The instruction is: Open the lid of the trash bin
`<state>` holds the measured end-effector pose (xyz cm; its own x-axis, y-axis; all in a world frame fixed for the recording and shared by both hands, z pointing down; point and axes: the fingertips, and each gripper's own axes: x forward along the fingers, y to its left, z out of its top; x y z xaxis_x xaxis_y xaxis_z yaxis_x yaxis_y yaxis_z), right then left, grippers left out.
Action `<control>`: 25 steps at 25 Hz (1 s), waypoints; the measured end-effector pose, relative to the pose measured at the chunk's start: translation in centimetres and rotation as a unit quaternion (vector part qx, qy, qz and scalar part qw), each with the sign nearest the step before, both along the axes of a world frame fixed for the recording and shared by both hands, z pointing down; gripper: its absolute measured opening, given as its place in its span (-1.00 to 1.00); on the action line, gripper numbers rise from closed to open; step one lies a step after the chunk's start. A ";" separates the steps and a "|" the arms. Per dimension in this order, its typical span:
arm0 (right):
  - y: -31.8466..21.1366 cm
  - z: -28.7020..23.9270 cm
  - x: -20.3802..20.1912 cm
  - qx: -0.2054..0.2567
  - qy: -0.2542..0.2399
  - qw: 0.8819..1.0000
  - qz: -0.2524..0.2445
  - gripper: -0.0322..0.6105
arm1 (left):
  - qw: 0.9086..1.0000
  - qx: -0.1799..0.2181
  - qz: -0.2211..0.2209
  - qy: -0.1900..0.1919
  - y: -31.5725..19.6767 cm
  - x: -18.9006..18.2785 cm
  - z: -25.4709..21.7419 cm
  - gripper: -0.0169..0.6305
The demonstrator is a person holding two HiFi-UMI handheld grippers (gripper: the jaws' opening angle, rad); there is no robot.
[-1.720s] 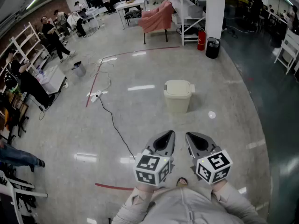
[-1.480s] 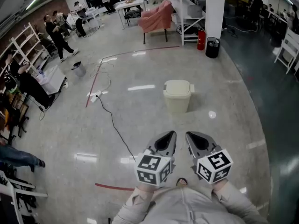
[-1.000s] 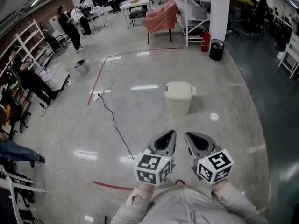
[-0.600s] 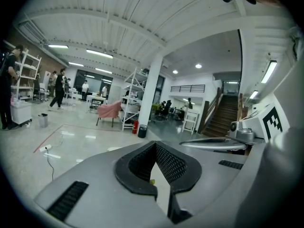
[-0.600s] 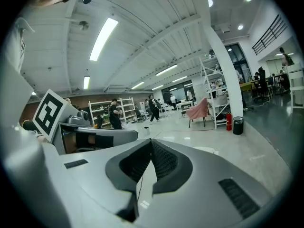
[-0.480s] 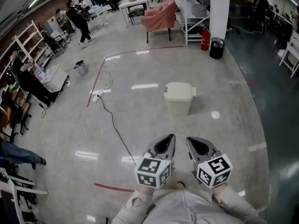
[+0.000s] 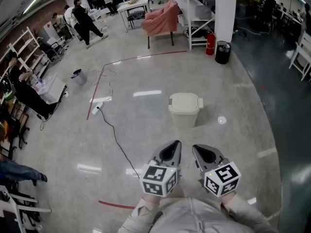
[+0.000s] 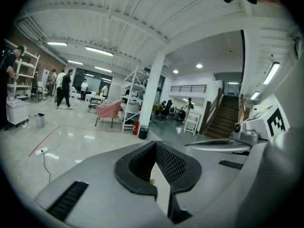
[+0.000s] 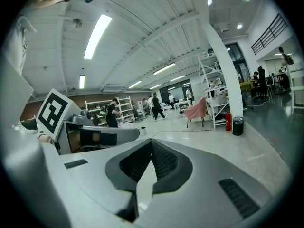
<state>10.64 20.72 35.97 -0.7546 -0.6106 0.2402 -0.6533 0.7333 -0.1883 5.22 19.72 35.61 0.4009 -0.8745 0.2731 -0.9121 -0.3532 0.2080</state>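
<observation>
A cream trash bin (image 7: 185, 111) stands on the grey floor ahead of me, its flat lid (image 7: 185, 101) down. My left gripper (image 7: 174, 144) and right gripper (image 7: 197, 148) are held side by side close to my body, pointing toward the bin and well short of it. Both are shut with nothing between the jaws. In the left gripper view the left gripper (image 8: 155, 144) points level across the room. In the right gripper view the right gripper (image 9: 151, 140) does the same. I cannot make out the bin in either gripper view.
A black cable (image 7: 116, 132) runs over the floor left of the bin. A red tape line (image 7: 116, 205) lies near my feet. Behind the bin are a white column (image 7: 225, 8), a black bin (image 7: 222, 51), a fire extinguisher (image 7: 209, 42) and a pink armchair (image 7: 159, 21). People stand at far left.
Both grippers have stayed shut and side by side. The view has shifted slightly; the bin keeps about the same distance. A person at the back left has walked on.
</observation>
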 end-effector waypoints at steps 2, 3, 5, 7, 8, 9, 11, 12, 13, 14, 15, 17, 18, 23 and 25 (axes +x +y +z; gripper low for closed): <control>-1.6 0.0 -0.5 0.001 0.001 1.000 0.002 -0.89 | 1.000 0.000 0.002 0.000 -1.6 -0.5 0.0 -0.94; -2.4 -0.1 -0.8 0.002 0.001 1.000 0.004 -0.89 | 1.000 0.000 0.003 0.000 -2.4 -0.8 -0.1 -0.94; -4.1 -0.3 -1.4 0.001 0.000 1.000 0.008 -0.89 | 1.000 0.000 0.006 -0.002 -4.1 -1.4 -0.2 -0.94; -5.9 -0.4 -2.2 0.000 0.000 1.000 0.012 -0.89 | 1.000 0.000 0.011 -0.007 -5.8 -2.1 -0.2 -0.94; -6.8 -0.4 -2.6 0.000 0.000 1.000 0.013 -0.89 | 1.000 0.000 0.013 -0.009 -6.7 -2.5 -0.2 -0.94; -7.7 -0.4 -3.1 0.001 0.001 1.000 0.015 -0.89 | 1.000 0.000 0.015 -0.010 -7.6 -3.0 -0.1 -0.94; -9.7 -0.3 -4.0 0.001 0.003 1.000 0.017 -0.89 | 1.000 -0.001 0.018 -0.010 -9.6 -3.9 0.0 -0.94; -10.8 -0.3 -4.5 0.000 0.004 1.000 0.017 -0.89 | 1.000 -0.002 0.019 -0.010 -10.7 -4.4 0.0 -0.94; -11.7 -0.3 -5.0 0.000 0.005 1.000 0.017 -0.89 | 1.000 -0.003 0.020 -0.011 -11.7 -4.8 0.0 -0.94; -12.6 -0.3 -5.5 -0.001 0.006 1.000 0.018 -0.89 | 1.000 -0.005 0.021 -0.011 -12.6 -5.3 0.0 -0.94; -13.5 -0.4 -5.9 -0.001 0.007 1.000 0.018 -0.89 | 1.000 -0.006 0.021 -0.011 -13.5 -5.8 0.0 -0.94; -15.2 -0.6 -6.8 -0.003 0.007 1.000 0.021 -0.89 | 1.000 -0.009 0.023 -0.011 -15.2 -6.8 -0.1 -0.94; -16.0 -0.7 -7.2 -0.004 0.007 1.000 0.023 -0.89 | 1.000 -0.010 0.024 -0.011 -16.0 -7.4 -0.2 -0.94; -19.5 -0.7 -9.2 -0.008 0.007 0.999 0.035 -0.89 | 0.999 -0.016 0.028 -0.009 -19.5 -9.8 0.0 -0.94; -20.7 -0.4 -10.0 -0.011 0.007 0.999 0.039 -0.89 | 0.999 -0.019 0.031 -0.006 -20.8 -10.6 0.4 -0.94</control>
<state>0.67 -0.02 35.60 -0.7017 -0.6615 0.2646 -0.7107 0.6761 -0.1944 -5.41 -1.04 35.98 0.4499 -0.8374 0.3103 -0.8915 -0.4010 0.2105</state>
